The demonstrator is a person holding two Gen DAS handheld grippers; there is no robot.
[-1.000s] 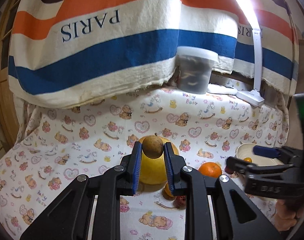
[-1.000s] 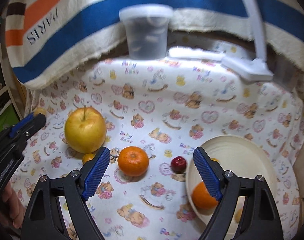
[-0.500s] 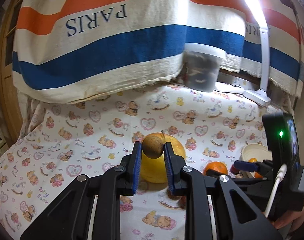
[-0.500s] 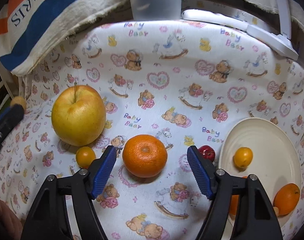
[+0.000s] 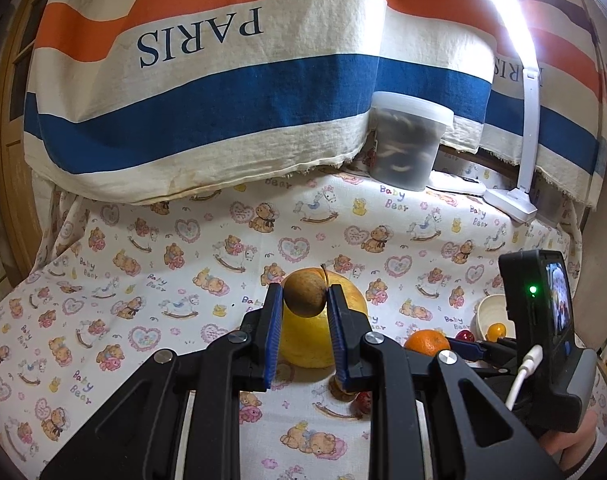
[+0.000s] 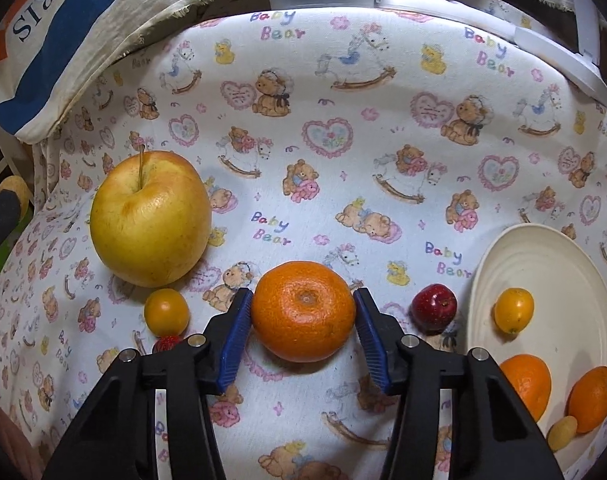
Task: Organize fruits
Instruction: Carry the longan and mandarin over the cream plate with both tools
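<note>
My right gripper (image 6: 302,330) has come down and forward over the last second: a second ago the orange (image 6: 303,311) sat ahead of the open fingers, and now it lies between the blue pads (image 6: 232,340), which stand at its two sides. I judge them to be touching or nearly so, not yet squeezing; the jaws are apart by the width of the fruit. That puts me at the point of closing on it, with the cream plate (image 6: 575,264) to the right as the likely place for it, since three citrus fruits and a small pale one already lie there.

My left gripper (image 5: 305,300) has not altered its hold: it stays clamped on a small brown fruit (image 5: 305,294), held up in the air over the cloth (image 5: 151,280).

Going down in size among what I see poorly: the yellow apple (image 6: 149,218) is half covered by the left fingers in the left view. The plate is cut off at the frame edge in the right view. A small red fruit (image 6: 434,307) lies between orange and plate, apart from both. A small orange fruit (image 6: 167,312) lies just below the apple, and a red thing (image 6: 166,343) beside it is mostly behind my finger, possibly a strawberry.
</note>
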